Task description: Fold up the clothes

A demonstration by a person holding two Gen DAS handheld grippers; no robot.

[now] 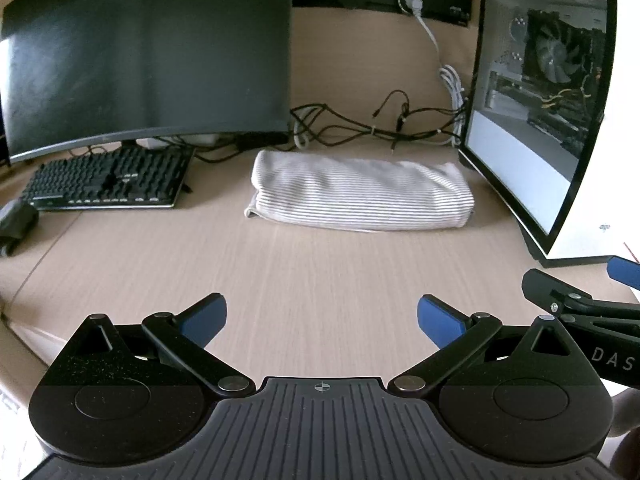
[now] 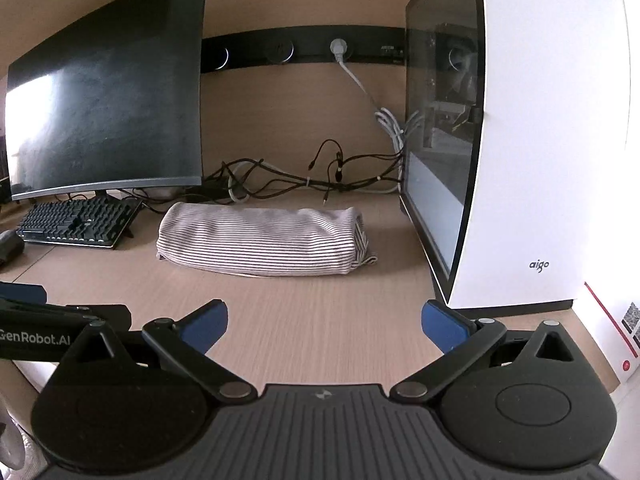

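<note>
A white garment with thin dark stripes (image 1: 360,194) lies folded into a thick oblong bundle on the wooden desk (image 1: 304,272), between the keyboard and the PC case. It also shows in the right wrist view (image 2: 264,240). My left gripper (image 1: 320,322) is open and empty, held above the desk well short of the bundle. My right gripper (image 2: 324,326) is open and empty too, beside the left one and equally far back. The right gripper's tip shows at the right edge of the left wrist view (image 1: 576,300).
A dark curved monitor (image 1: 148,56) and a black keyboard (image 1: 108,180) stand at the left. A white glass-sided PC case (image 2: 520,140) stands at the right. Tangled cables (image 1: 380,124) lie behind the bundle. A small black object (image 1: 16,220) sits at the far left.
</note>
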